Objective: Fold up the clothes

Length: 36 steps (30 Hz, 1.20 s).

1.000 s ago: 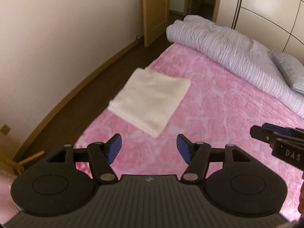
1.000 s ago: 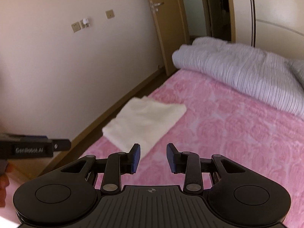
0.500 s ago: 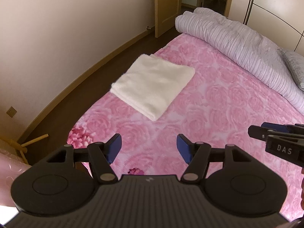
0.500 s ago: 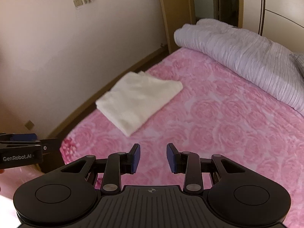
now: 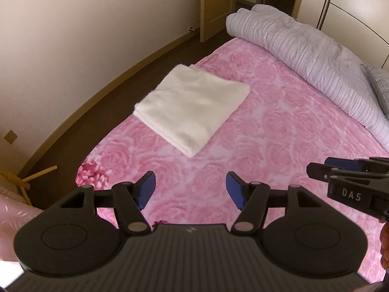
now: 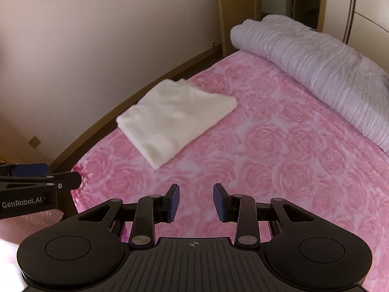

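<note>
With both sets of fingers empty, left gripper (image 5: 190, 187) wide, right gripper (image 6: 196, 203) narrower, we judge the folded white cloth (image 5: 192, 104) near the bed's (image 5: 279, 131) left edge soft and light, best pinched at its near corner.

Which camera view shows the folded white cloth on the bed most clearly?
The left wrist view: the folded white cloth sits near the centre, sharp, with its layered edges visible. In the right wrist view the cloth is also whole but looks blurrier.

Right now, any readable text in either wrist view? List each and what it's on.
"DAS": white letters on the side of the black right gripper, seen in the left wrist view.
"GenRobot.AI": white letters on the side of the black left gripper, seen in the right wrist view.
Small white emblems on both camera mounts: logos, no letters.
</note>
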{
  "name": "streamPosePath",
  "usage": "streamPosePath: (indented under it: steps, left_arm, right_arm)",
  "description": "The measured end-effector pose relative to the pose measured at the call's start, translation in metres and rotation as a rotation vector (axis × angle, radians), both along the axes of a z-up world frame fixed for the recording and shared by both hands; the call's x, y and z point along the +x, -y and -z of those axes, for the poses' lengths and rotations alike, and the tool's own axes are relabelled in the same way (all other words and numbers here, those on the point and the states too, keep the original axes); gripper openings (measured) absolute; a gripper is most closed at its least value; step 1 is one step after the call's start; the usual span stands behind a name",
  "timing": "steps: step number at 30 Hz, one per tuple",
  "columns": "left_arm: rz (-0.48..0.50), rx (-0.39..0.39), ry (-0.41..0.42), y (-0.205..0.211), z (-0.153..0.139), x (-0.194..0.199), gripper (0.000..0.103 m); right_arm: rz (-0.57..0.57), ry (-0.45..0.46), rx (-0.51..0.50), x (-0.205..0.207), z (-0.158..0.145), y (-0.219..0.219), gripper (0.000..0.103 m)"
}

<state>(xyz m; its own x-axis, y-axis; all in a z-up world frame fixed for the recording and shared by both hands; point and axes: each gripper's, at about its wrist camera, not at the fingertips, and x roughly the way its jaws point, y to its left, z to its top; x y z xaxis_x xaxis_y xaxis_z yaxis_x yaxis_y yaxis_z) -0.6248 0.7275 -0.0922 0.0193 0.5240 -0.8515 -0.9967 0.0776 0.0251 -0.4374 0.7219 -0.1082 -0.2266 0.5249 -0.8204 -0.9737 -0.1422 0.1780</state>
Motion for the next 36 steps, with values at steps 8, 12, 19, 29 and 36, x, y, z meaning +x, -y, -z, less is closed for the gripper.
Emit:
streamPosePath:
  steps: [8, 12, 19, 29, 36]
  left_arm:
    - [-0.018, -0.010, 0.001, -0.016, 0.006, 0.002, 0.061]
    - [-0.023, -0.018, 0.007, -0.024, 0.010, 0.001, 0.061]
    - [-0.025, -0.043, 0.014, -0.041, 0.021, -0.006, 0.060]
    - [-0.003, -0.055, 0.021, -0.067, 0.029, -0.015, 0.060]
    - [-0.005, -0.057, 0.023, -0.082, 0.032, -0.020, 0.060]
  right_arm:
    - [-0.023, 0.004, -0.017, 0.002, 0.010, -0.020, 0.035]
    - [-0.027, 0.004, -0.027, 0.002, 0.014, -0.029, 0.035]
    - [-0.034, 0.012, -0.053, -0.007, 0.022, -0.046, 0.035]
    - [-0.024, 0.017, -0.076, -0.020, 0.031, -0.071, 0.035]
    - [-0.002, 0.020, -0.093, -0.021, 0.036, -0.082, 0.035]
